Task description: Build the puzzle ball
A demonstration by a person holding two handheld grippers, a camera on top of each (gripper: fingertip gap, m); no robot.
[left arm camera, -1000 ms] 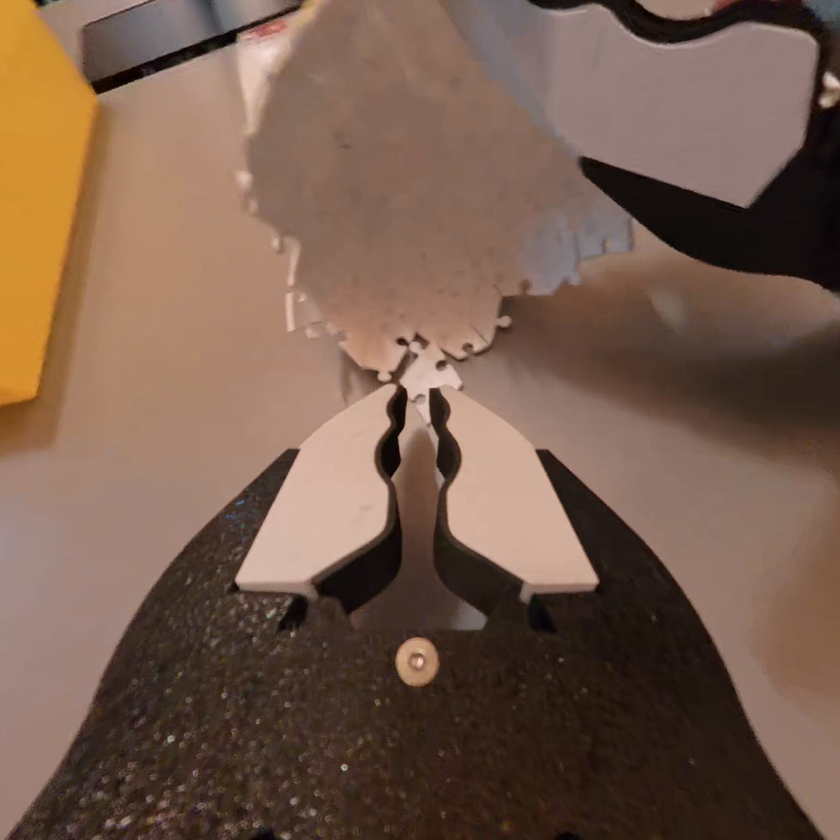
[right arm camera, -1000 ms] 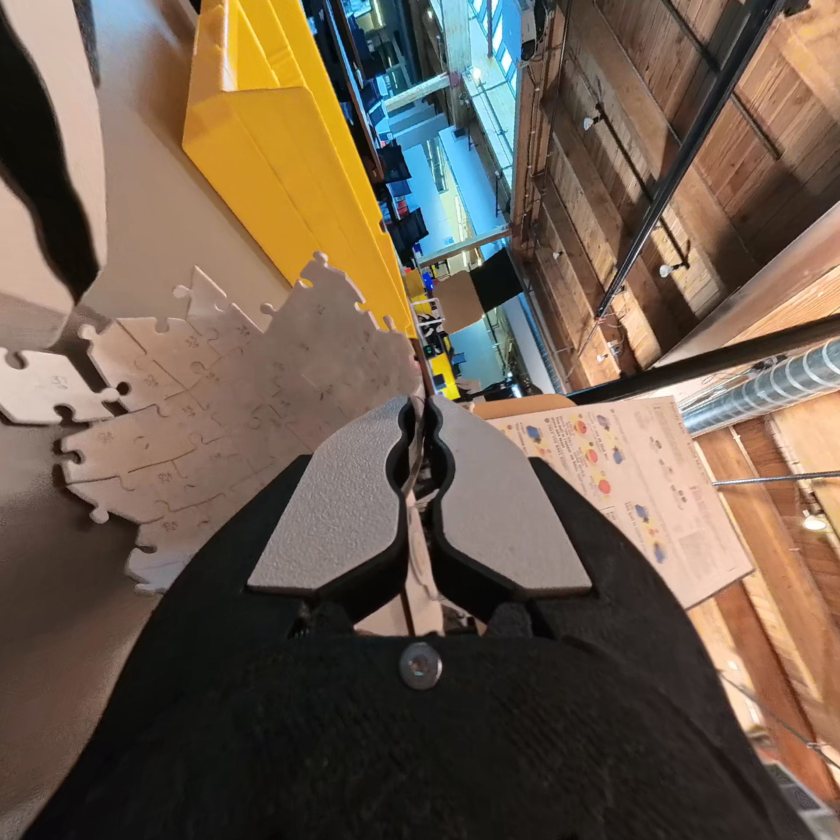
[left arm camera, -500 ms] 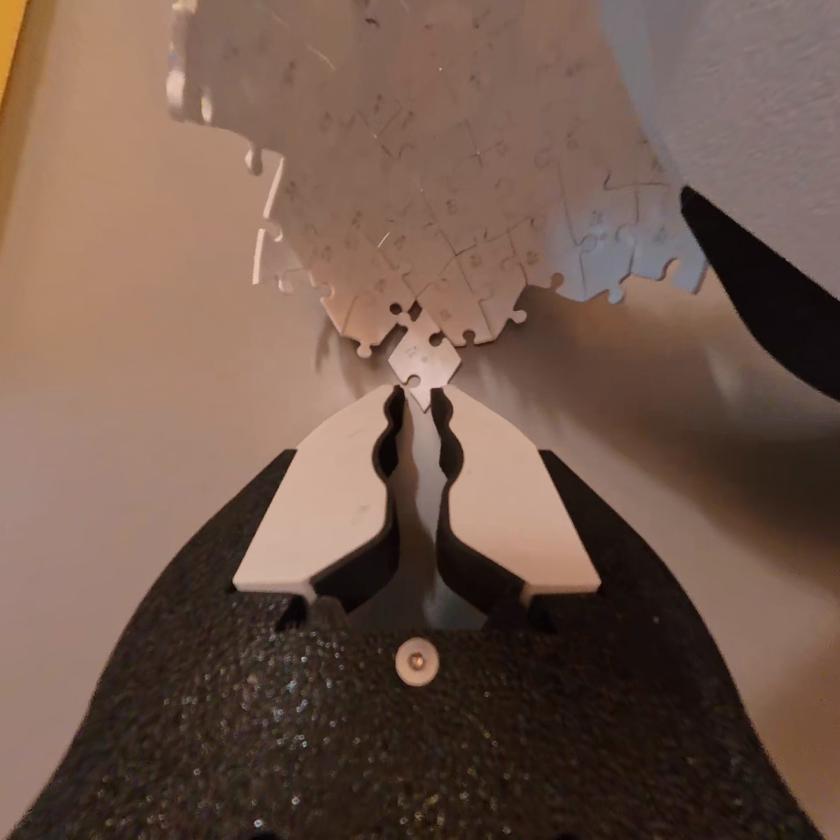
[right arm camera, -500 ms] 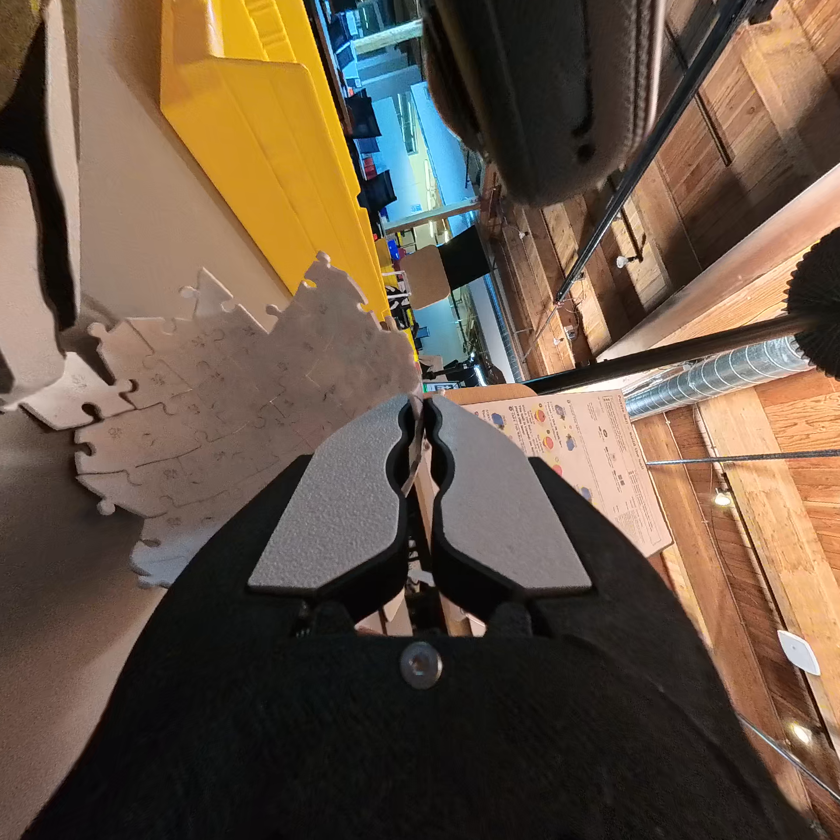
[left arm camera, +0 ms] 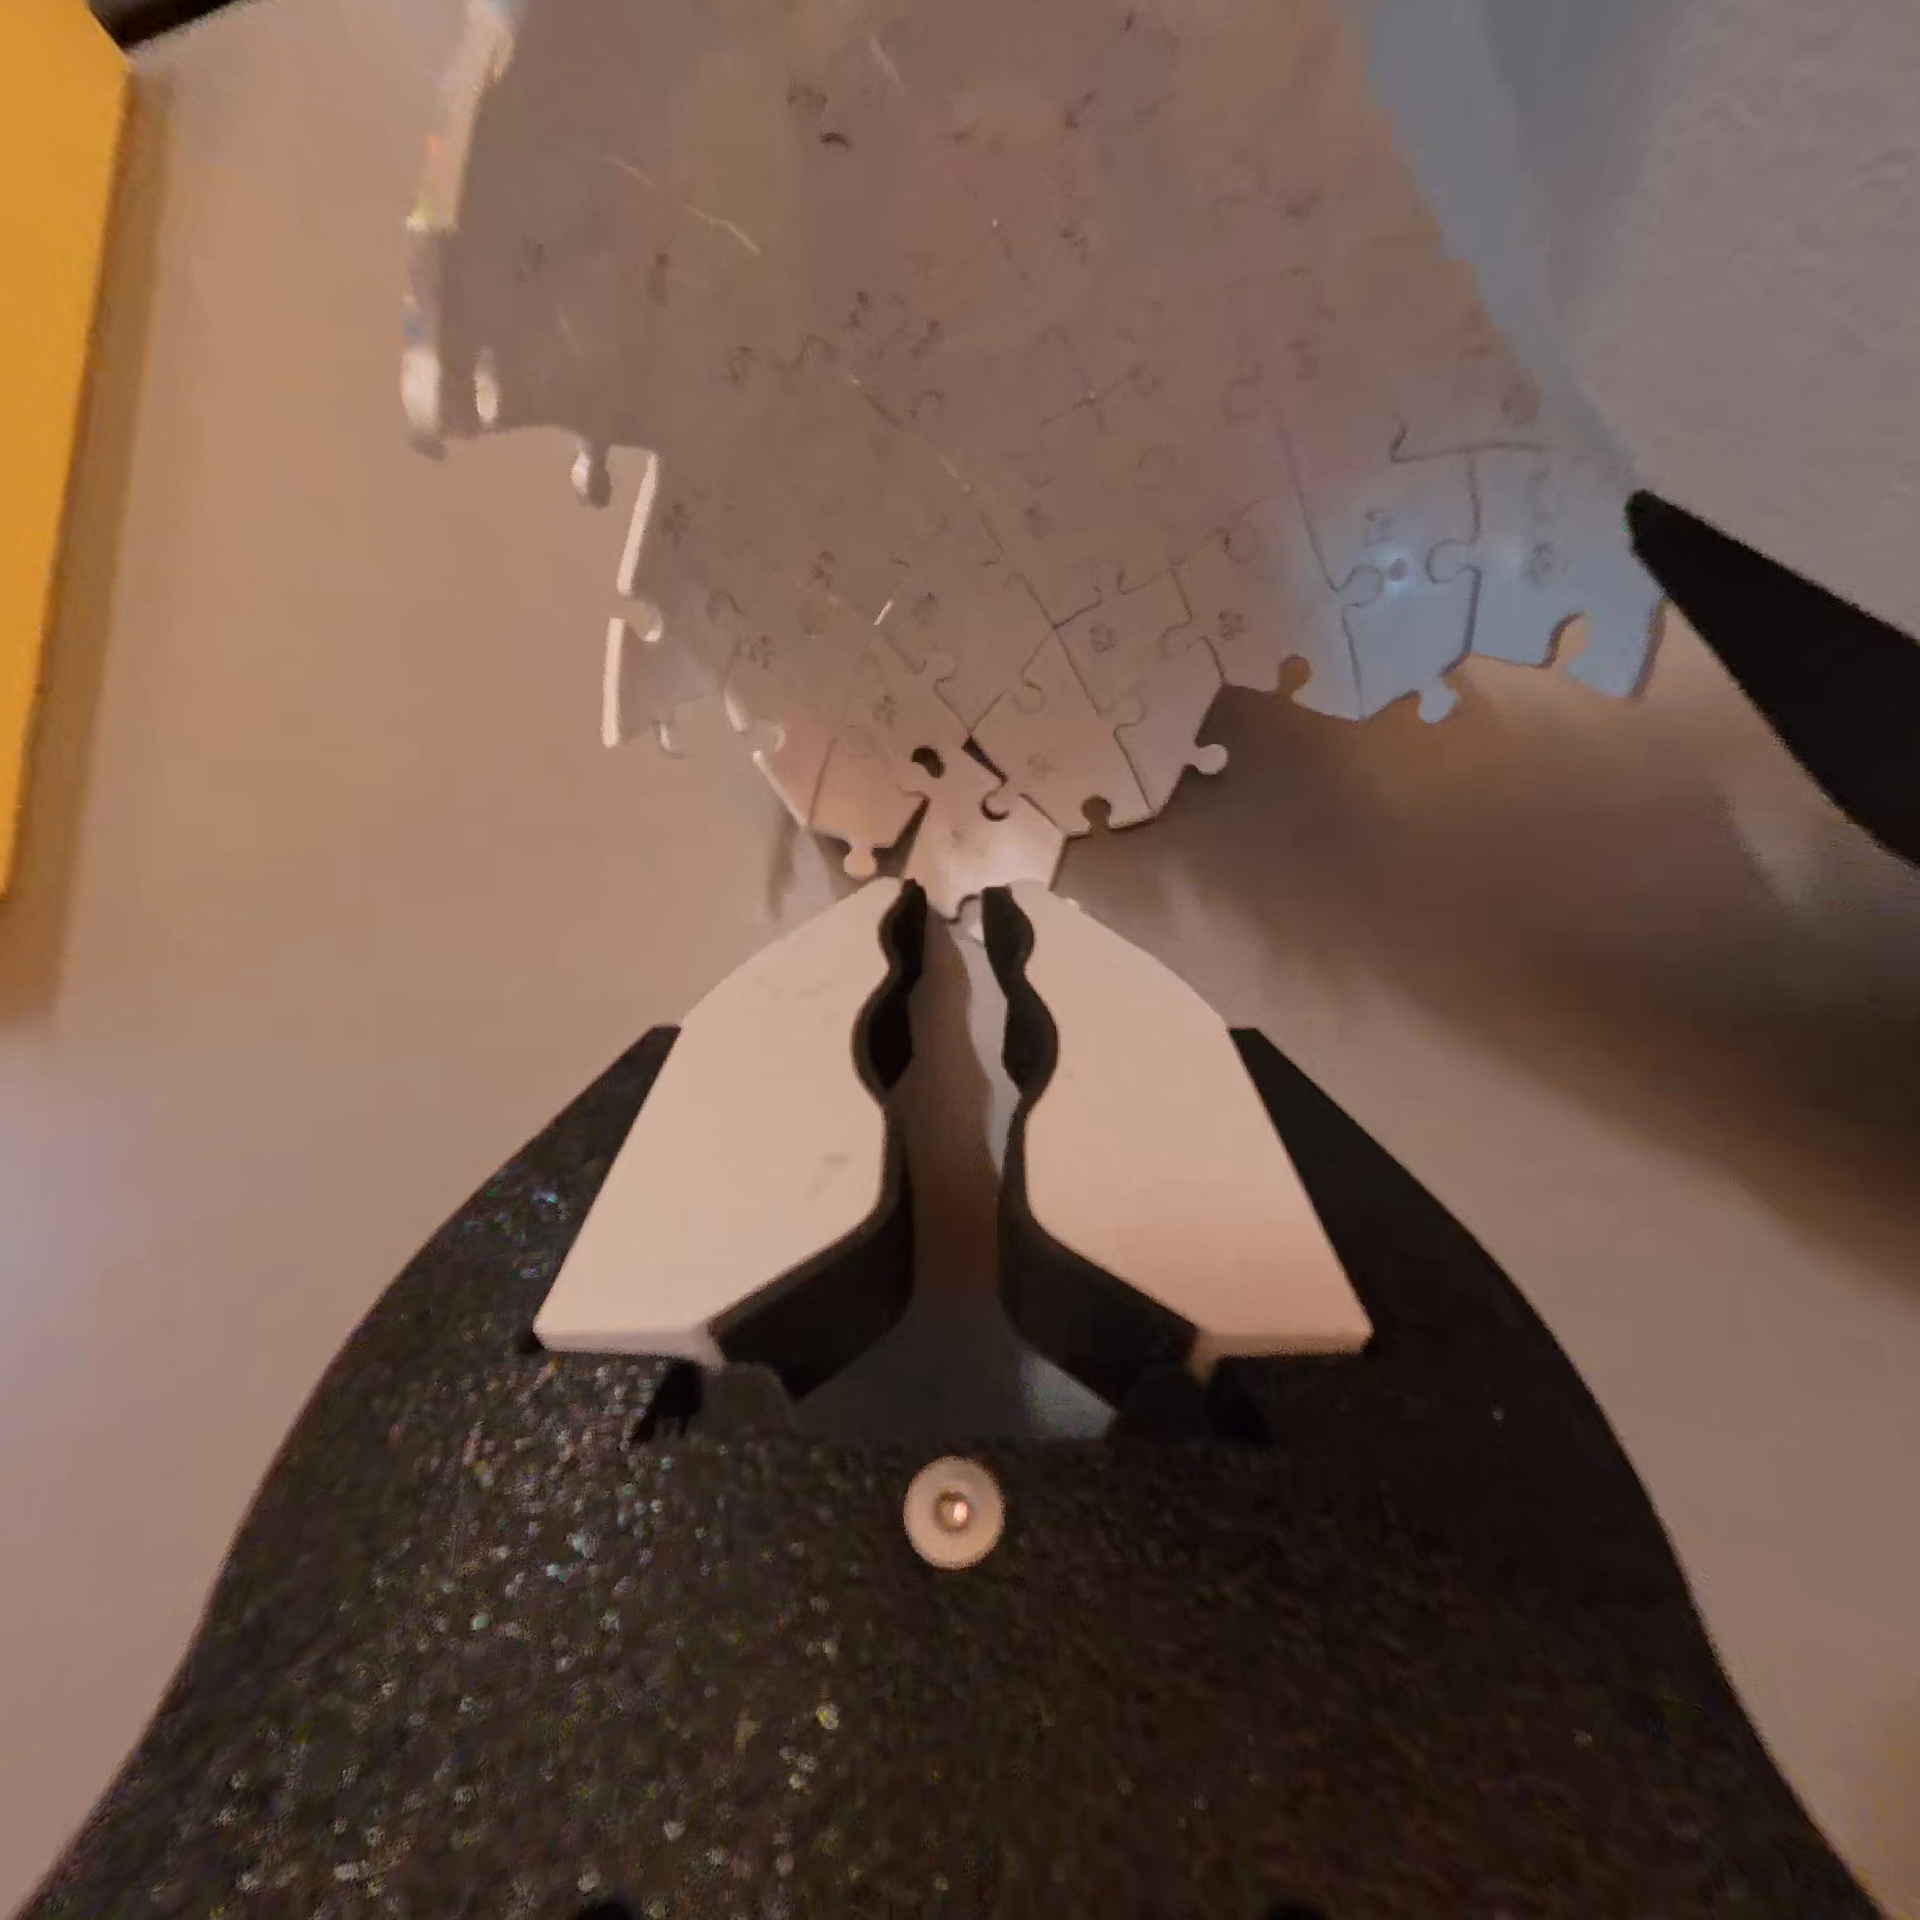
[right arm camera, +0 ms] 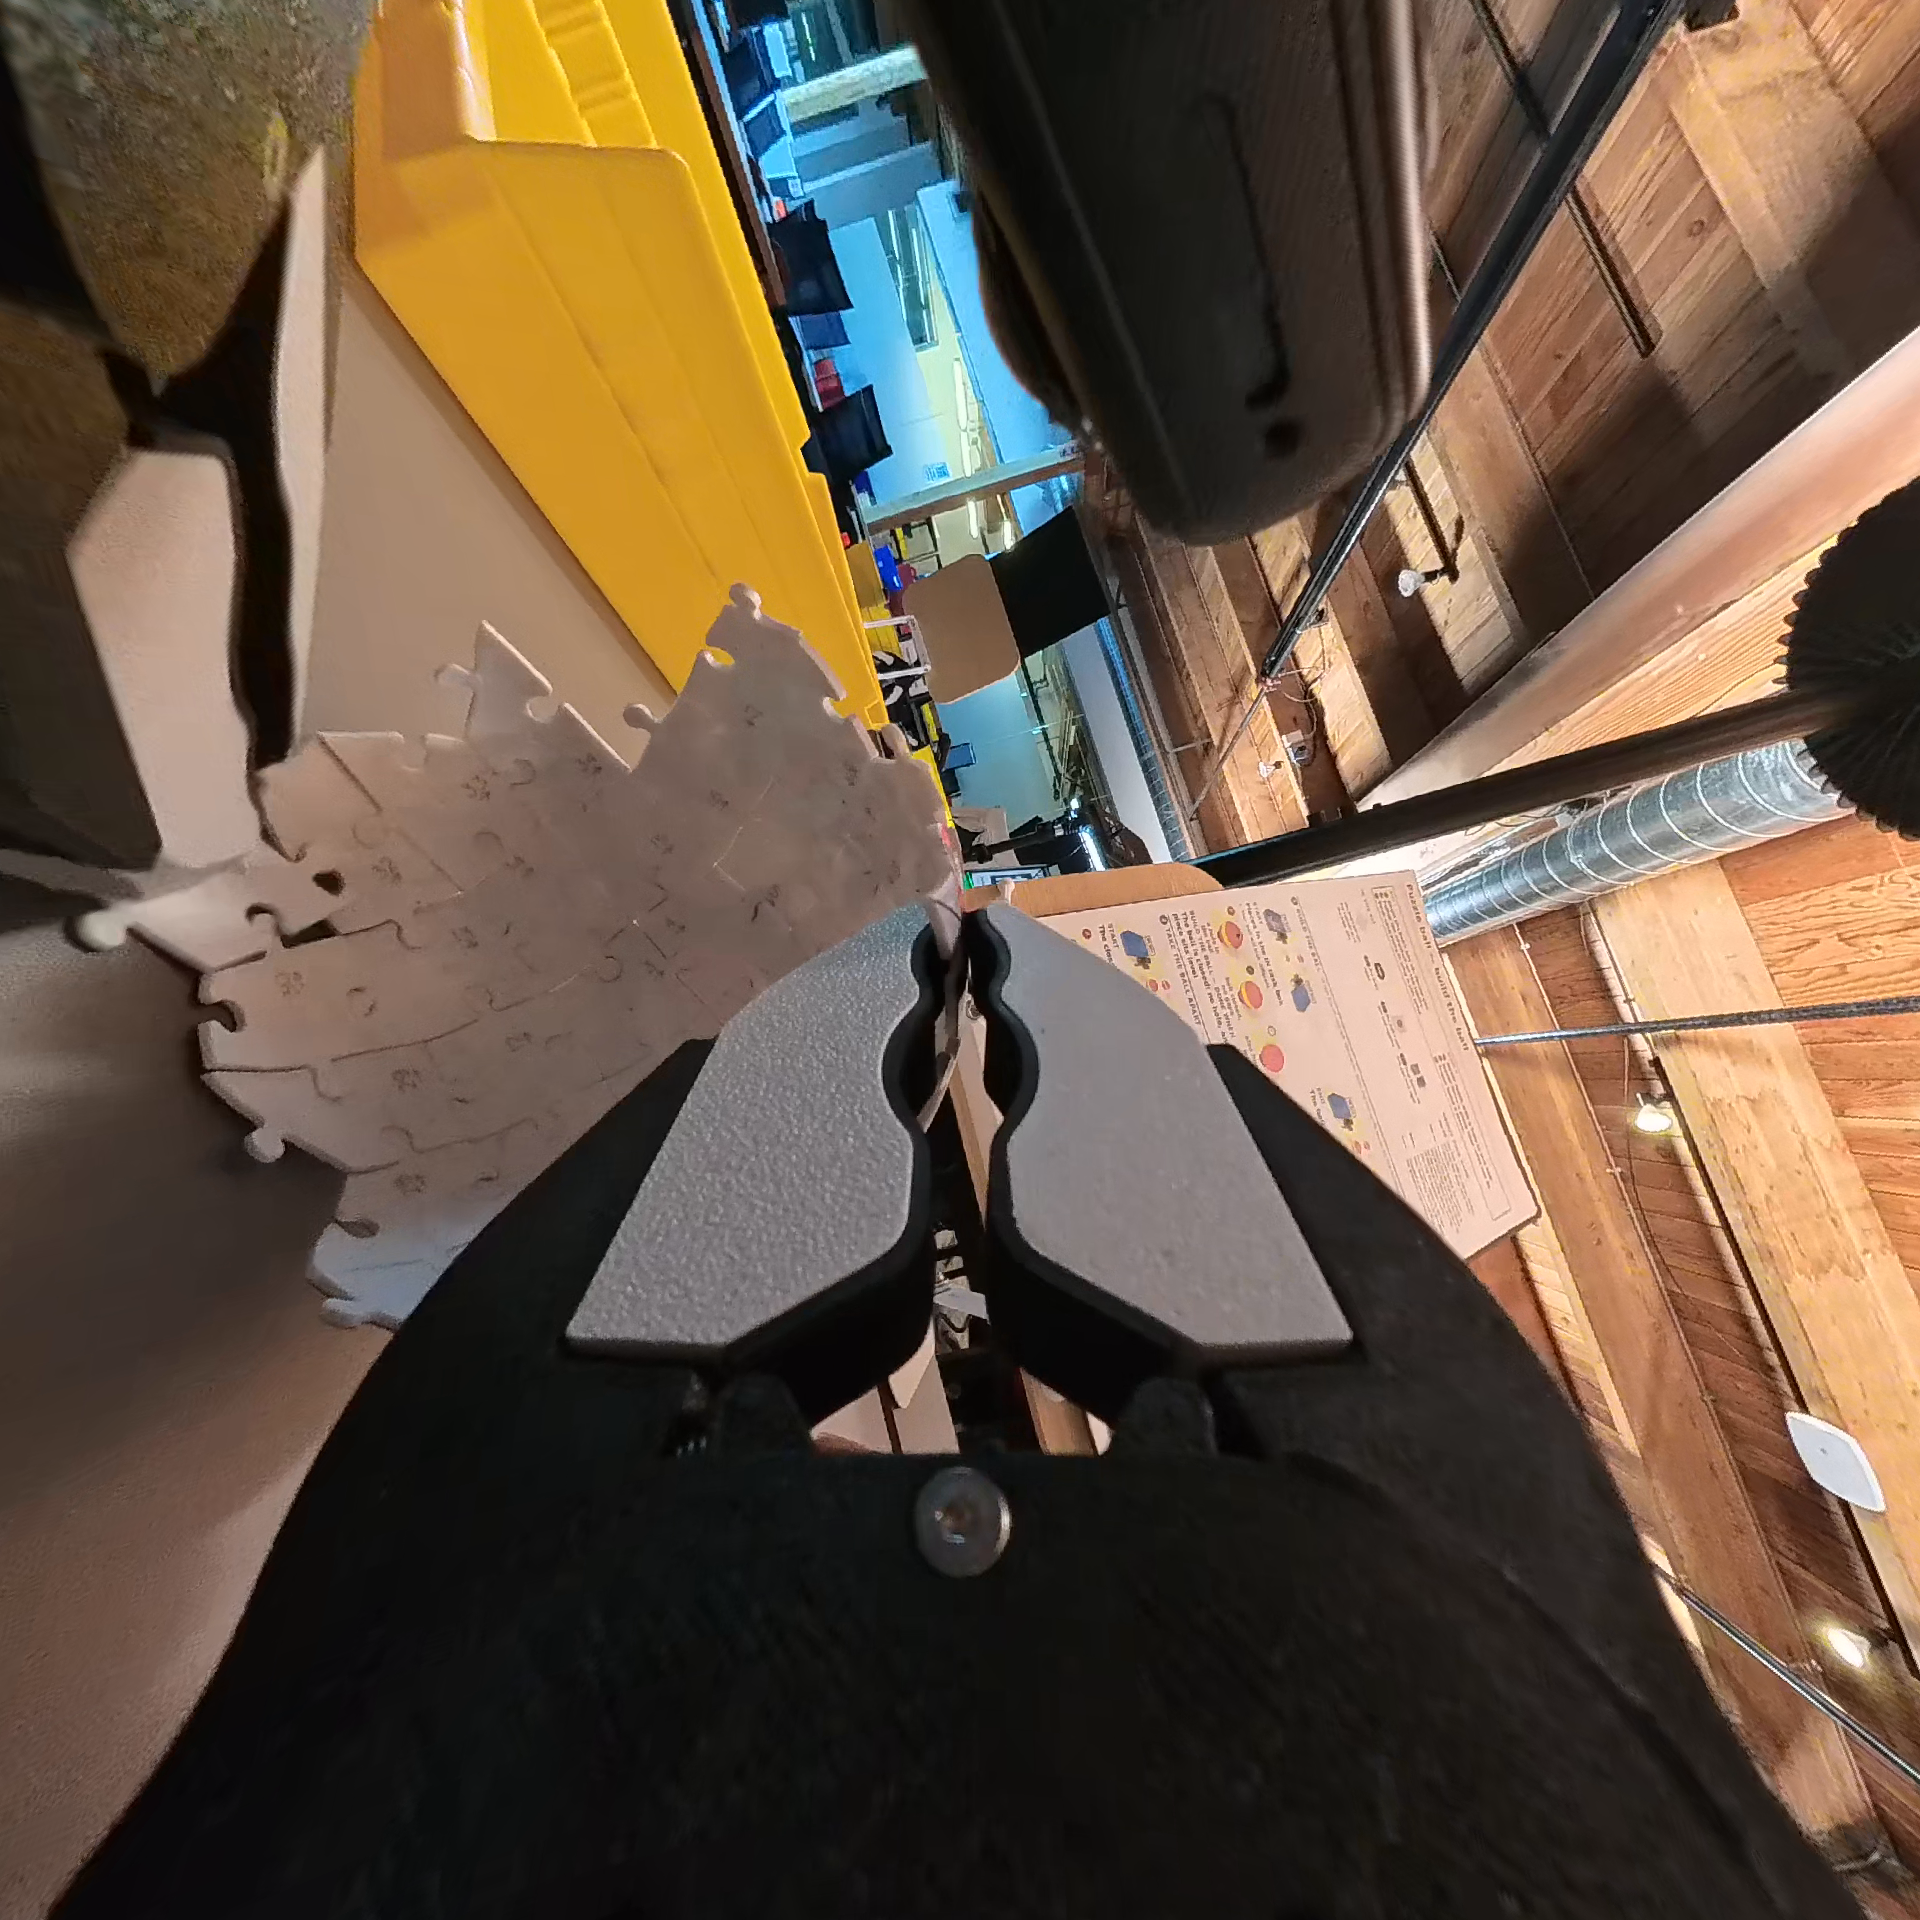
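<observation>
Left wrist view: the left gripper (left arm camera: pixel 948 902) pinches a single white piece (left arm camera: pixel 971 831) at its fingertips, jaws nearly closed on it. The piece meets the lower edge of the shell (left arm camera: pixel 935 416), a curved, white, partly built section of the puzzle ball made of many interlocked pieces, its rim jagged with tabs and notches. The shell hangs above the beige table (left arm camera: pixel 312 831), casting a shadow to the right. A yellow bin (left arm camera: pixel 52 416) runs along the table's left edge, well apart from the shell. The right gripper (left arm camera: pixel 1766 644) fills the upper right corner, against the shell's right side. Bare table lies left of and below the shell.

Right wrist view: the right gripper (right arm camera: pixel 961 925) has its jaws almost shut on the thin edge of the shell (right arm camera: pixel 582 935), which fans out to the left with its concave, faintly marked inner face showing. The left gripper (right arm camera: pixel 177 665) holds the piece (right arm camera: pixel 208 904) against the shell's far left rim. Yellow bins (right arm camera: pixel 603 343) line the table edge behind. A printed sheet (right arm camera: pixel 1320 1039) stands to the right.
</observation>
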